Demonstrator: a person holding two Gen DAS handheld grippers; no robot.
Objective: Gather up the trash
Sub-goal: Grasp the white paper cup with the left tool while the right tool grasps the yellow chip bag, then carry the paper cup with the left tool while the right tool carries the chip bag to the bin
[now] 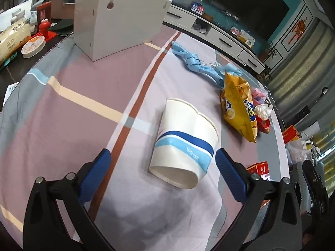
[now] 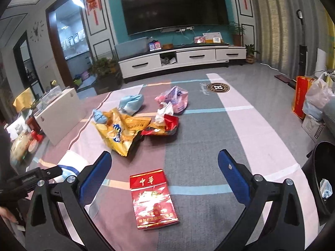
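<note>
A squashed white paper cup with blue bands lies on its side on the checked cloth, between the fingers of my open left gripper. A yellow chip bag lies beyond it, with a red wrapper and blue cloth. My right gripper is open above a red cigarette pack lying flat. The chip bag, red wrapper, pink bag and blue cloth lie farther ahead. A black bin with trash inside stands at the right edge.
A white box stands at the table's far left, also in the right wrist view. Clutter lies beside it, with a tape roll. A TV cabinet is across the room. Bags sit on the floor at right.
</note>
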